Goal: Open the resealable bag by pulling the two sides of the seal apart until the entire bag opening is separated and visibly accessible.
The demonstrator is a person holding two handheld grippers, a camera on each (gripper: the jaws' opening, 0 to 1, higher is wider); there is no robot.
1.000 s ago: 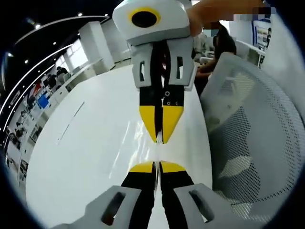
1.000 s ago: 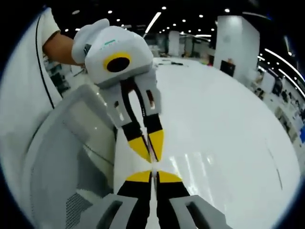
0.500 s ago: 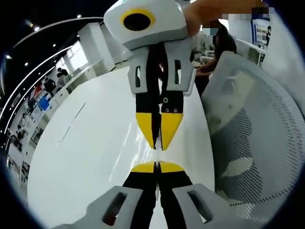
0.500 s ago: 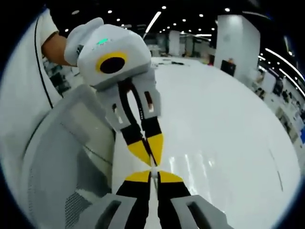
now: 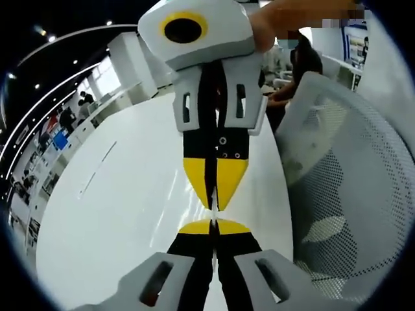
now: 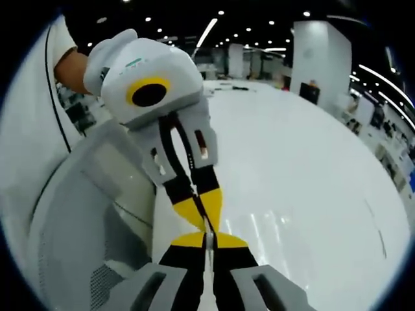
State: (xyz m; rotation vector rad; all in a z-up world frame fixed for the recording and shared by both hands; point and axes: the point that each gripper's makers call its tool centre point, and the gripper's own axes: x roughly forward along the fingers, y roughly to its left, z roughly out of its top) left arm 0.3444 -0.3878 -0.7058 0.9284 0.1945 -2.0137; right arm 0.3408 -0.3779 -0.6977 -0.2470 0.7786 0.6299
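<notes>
**Both grippers pinch a thin clear film, tip to tip, above the white counter**

In the left gripper view, the left gripper (image 5: 213, 226) rises from the bottom with its yellow-tipped jaws clenched together. A thin, nearly transparent edge, apparently the resealable bag (image 5: 213, 241), runs as a pale line down the seam between them. The right gripper (image 5: 213, 202) comes down from the top of this view, a person's hand (image 5: 285, 19) on its white body. Its jaws are also clenched, and their yellow tips almost touch those of the left gripper, with the clear film running between the two pairs.

The right gripper view shows the same meeting from the other side. The right gripper's own jaws rise from the bottom, closed on a pale vertical strip of the bag. The left gripper descends from the upper left, its yellow tips closed and just above those of the right gripper. Little of the bag can be made out beyond this strip; whether its seal is parted cannot be told.

The glossy white counter (image 6: 311, 175) lies beneath the grippers. A white mesh chair (image 5: 350, 188) stands beside the counter's edge.
</notes>
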